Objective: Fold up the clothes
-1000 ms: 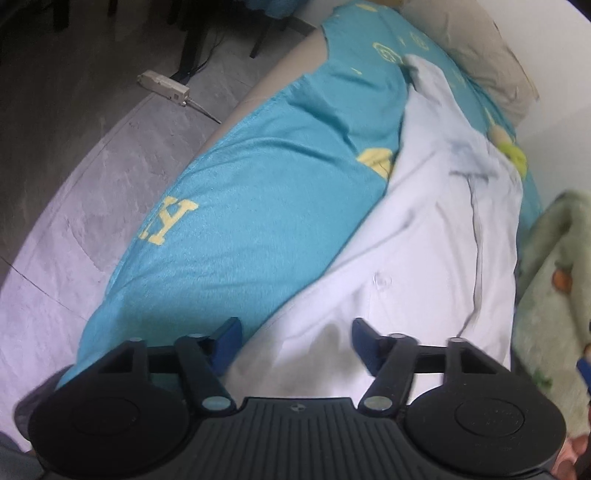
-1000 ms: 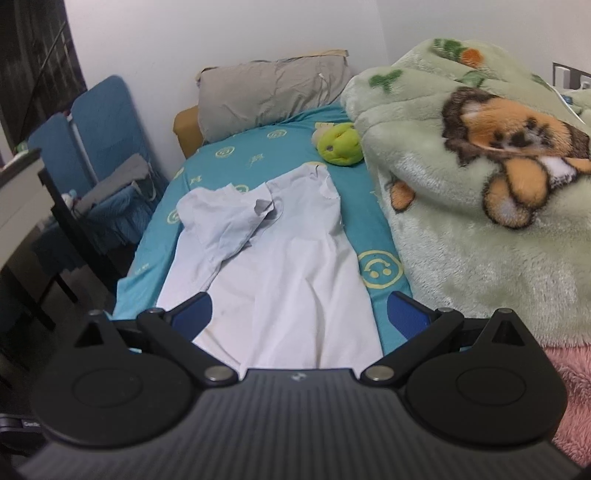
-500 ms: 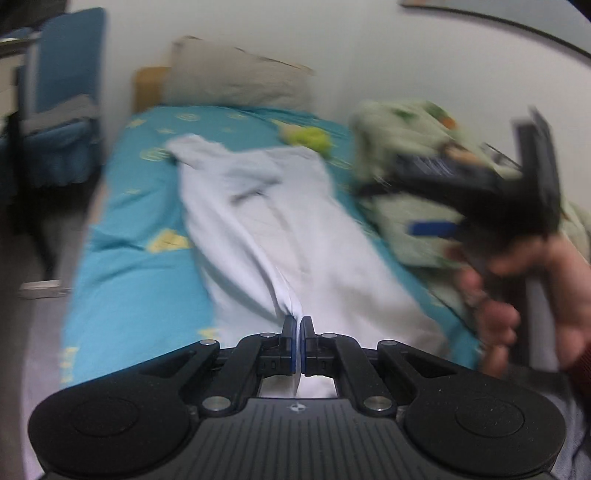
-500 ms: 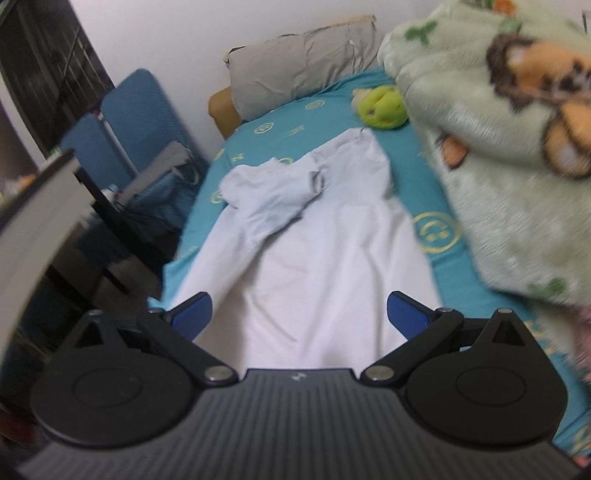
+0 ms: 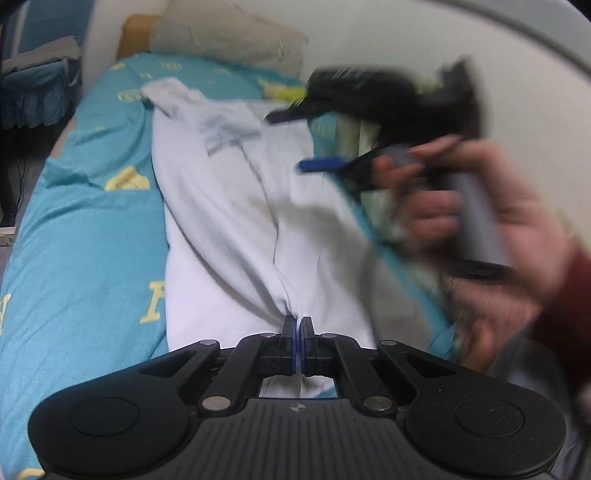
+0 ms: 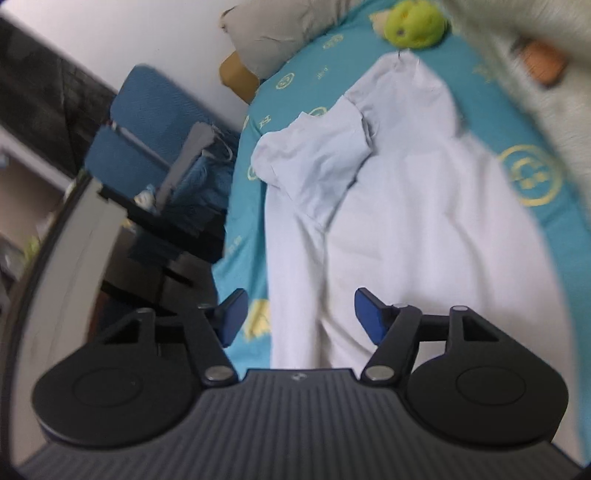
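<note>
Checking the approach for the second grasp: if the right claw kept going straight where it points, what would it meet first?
Most likely the white shirt lying on the teal bedsheet; the right claw stands open over its near hem.

A grey pillow lies at the head of the bed on a turquoise sheet with yellow prints. A green plush toy sits near it, beside a fleecy green blanket. Blue chairs stand alongside the bed.

- Left gripper: black linkage arms, silver pivot screws, blue pads, ribbed grey housing with two round black discs.
- Right gripper: identical black build, blue pads, small central emblem.
- Right hand: dark red sleeve at wrist.
</note>
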